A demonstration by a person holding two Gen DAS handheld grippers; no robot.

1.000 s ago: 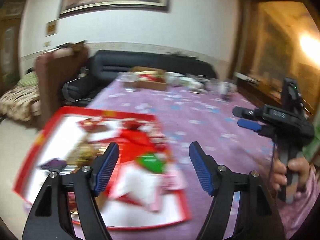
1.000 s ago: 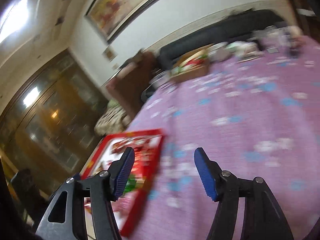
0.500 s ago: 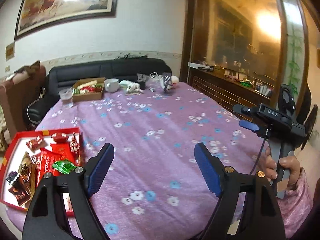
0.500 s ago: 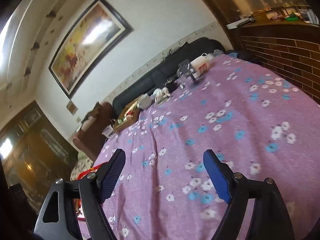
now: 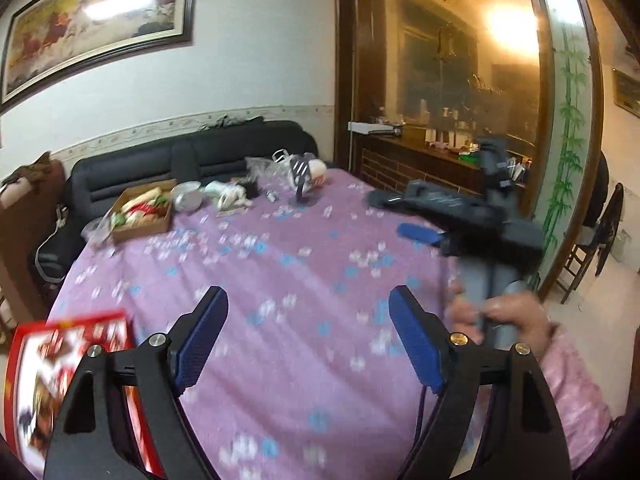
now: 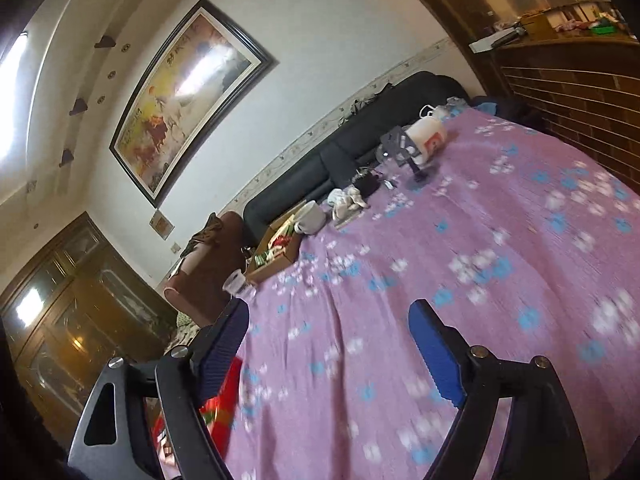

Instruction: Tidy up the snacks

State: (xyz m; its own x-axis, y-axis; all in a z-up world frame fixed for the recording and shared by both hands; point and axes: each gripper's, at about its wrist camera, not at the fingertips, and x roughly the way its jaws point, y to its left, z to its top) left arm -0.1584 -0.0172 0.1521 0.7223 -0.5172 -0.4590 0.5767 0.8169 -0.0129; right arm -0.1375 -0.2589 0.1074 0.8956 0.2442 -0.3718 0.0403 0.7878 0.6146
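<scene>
left tongs (image 5: 308,332): released, nothing between | right tongs (image 6: 330,344): released, nothing between | red snack tray (image 5: 72,336): at table (image 5: 280,264) near-left edge, left of and partly behind left tongs, untouched

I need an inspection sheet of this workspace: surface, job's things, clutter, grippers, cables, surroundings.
Surface: purple floral tablecloth.
Job's things: red snack tray at the near left edge, blurred.
Clutter: cardboard box, white bowl and white jug at the far end.
Grippers: left gripper and right gripper open, nothing between the fingers.
Cables: thin dark cable under the left gripper.
Surroundings: black sofa, framed painting.
</scene>
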